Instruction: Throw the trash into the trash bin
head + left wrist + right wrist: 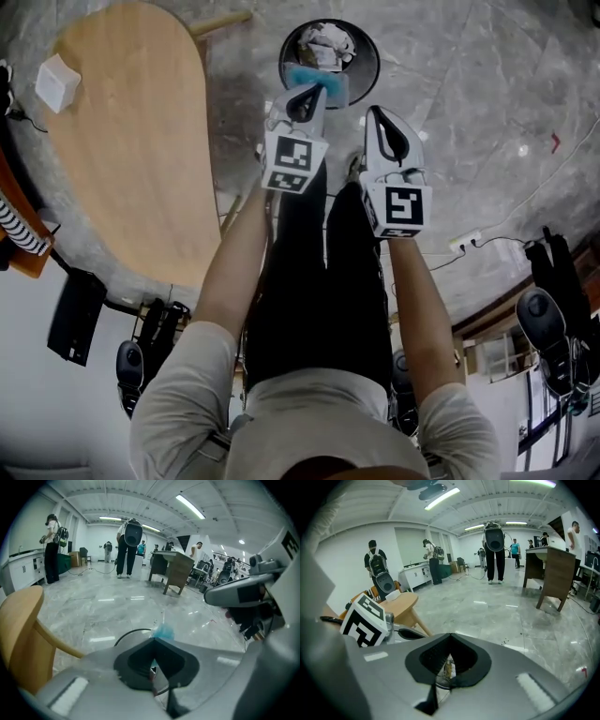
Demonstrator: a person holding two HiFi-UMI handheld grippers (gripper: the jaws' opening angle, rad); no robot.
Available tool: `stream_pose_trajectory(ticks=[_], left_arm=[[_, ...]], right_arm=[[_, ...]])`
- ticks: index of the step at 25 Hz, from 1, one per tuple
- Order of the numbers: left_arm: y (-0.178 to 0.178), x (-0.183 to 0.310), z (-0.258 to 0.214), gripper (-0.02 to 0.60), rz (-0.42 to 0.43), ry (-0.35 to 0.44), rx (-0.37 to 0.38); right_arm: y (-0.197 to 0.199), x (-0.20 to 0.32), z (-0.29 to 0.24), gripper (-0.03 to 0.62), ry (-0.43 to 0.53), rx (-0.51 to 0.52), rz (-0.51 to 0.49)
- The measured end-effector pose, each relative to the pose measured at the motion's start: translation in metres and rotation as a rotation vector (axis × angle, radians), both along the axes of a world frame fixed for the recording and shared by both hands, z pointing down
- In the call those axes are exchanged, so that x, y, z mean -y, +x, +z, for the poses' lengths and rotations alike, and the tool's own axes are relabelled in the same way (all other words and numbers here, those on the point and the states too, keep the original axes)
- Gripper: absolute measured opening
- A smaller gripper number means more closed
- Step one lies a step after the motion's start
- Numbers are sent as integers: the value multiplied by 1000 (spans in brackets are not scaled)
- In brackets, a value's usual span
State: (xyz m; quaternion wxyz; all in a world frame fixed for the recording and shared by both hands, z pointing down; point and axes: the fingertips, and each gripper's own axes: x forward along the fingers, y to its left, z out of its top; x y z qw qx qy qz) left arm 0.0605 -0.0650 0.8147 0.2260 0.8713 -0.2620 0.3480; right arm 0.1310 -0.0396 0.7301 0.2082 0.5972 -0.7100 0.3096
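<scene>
Head view first: the trash bin (368,67) sits on the grey floor at 12 o'clock, crumpled paper (326,42) already piled inside it. The left gripper (314,89) has its jaws clamped on a scrap of blue trash (328,84), which overlaps the bin's 6 o'clock edge. The right gripper (375,114) is just beside it at 1 o'clock, jaws pressed together, with nothing seen in them. A wooden table (131,141) fills the 10 o'clock side, close to the bin, with a white box (56,82) near its far end. A cable and socket strip (464,242) lie on the floor at 3 o'clock. Over to the left gripper view: the blue scrap pokes out past the closed tips dead centre, the bin's dark rim curves just behind it, the table edge sits at 8 o'clock, and the other gripper crowds 3 o'clock. A desk (176,569) and people (129,545) stand well back at 12. The right gripper view shows closed tips, the left gripper's marker cube at 9 o'clock, and open floor ahead.
</scene>
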Motion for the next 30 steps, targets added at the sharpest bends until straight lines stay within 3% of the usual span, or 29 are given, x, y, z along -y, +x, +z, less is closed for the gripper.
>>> stream_pose_trajectory(ticks=[6, 17, 22, 30], left_arm=[[8, -2, 44, 18, -14, -54, 21], [22, -7, 102, 18, 6, -113, 47], [34, 0, 83, 18, 3, -83, -9], [30, 6, 36, 31, -35, -99, -16]], right_arm=[[7, 2, 32, 8, -43, 12, 19], [24, -3, 34, 8, -61, 8, 37], [33, -5, 38, 8, -58, 11, 77], [32, 4, -5, 8, -8, 9, 45]])
